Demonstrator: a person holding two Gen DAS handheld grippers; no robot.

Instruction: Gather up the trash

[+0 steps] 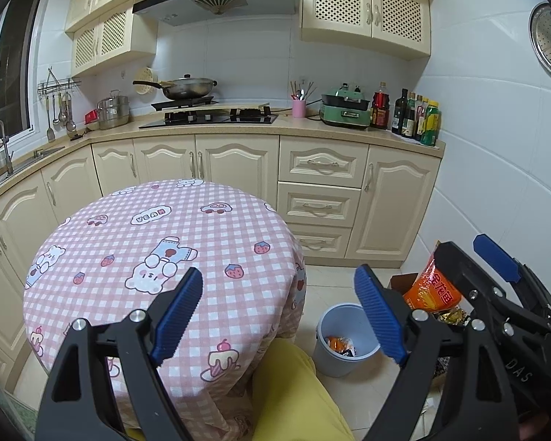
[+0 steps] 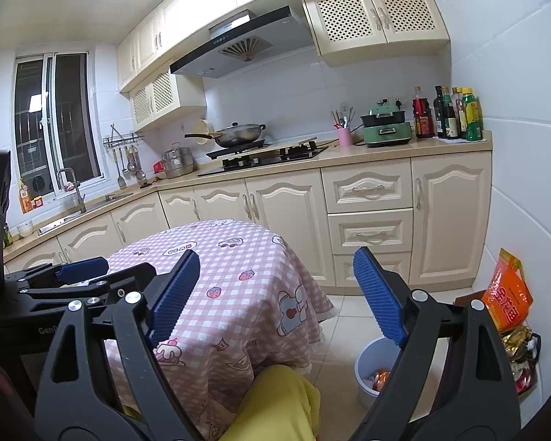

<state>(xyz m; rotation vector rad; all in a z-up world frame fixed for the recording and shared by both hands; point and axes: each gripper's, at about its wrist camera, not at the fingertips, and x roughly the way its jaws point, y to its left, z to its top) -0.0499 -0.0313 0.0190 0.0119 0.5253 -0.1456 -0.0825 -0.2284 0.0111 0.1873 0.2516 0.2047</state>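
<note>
One tablecloth (image 1: 158, 242) label reads "YEAH".

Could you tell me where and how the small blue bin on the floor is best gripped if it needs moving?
Grip the blue bin by its rim, coming down from above: it stands upright and open-topped, so one finger probably fits inside the thin wall, one outside. Its body looks too wide.

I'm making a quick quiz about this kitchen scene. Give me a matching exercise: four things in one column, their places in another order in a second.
Things:
1. bin
2. wok
3. pink cup
4. tablecloth

Places:
A. on the stove
B. over the round table
C. on the floor beside the table
D. on the counter beside the green cooker

Pairs: 1-C, 2-A, 3-D, 4-B
</note>
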